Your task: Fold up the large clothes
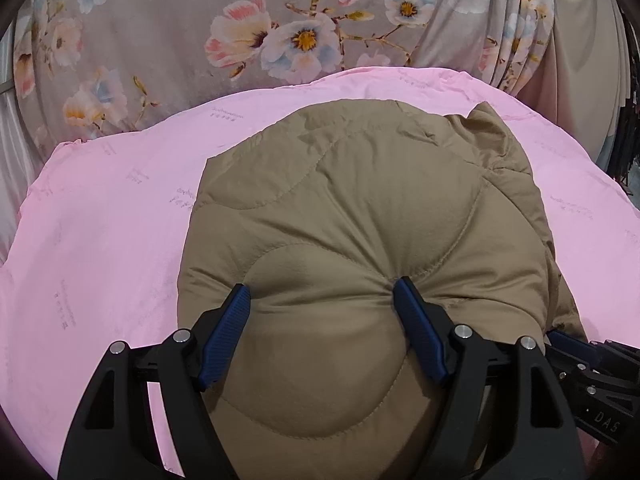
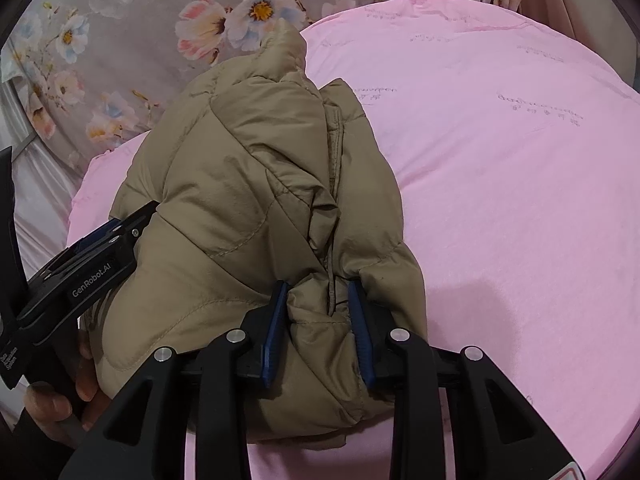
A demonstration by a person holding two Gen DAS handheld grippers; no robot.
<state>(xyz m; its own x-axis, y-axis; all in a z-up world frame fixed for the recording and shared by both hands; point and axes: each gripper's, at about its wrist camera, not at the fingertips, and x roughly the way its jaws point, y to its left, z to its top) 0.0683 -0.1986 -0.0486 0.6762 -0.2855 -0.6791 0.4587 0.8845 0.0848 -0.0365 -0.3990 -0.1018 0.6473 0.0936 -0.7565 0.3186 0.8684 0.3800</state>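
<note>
A tan quilted puffer jacket point(image 1: 340, 184) lies bunched on a pink sheet point(image 1: 100, 220). My left gripper point(image 1: 322, 286) has its jaws wide, and both blue pads dig into a thick puffy fold at the jacket's near edge, puckering the cloth. In the right wrist view the jacket point(image 2: 240, 168) is a tall crumpled mound with its collar at the far end. My right gripper point(image 2: 319, 284) is shut on a narrower fold along the jacket's near right edge. The left gripper's body point(image 2: 100, 248) reaches in from the left, held by a hand point(image 2: 52, 404).
The pink sheet point(image 2: 500, 160) spreads wide to the right of the jacket. Grey floral fabric point(image 1: 160, 40) lies beyond the sheet's far edge, with pleated curtains point(image 1: 560, 60) at the far right. The right gripper's body point(image 1: 592, 368) shows at the lower right.
</note>
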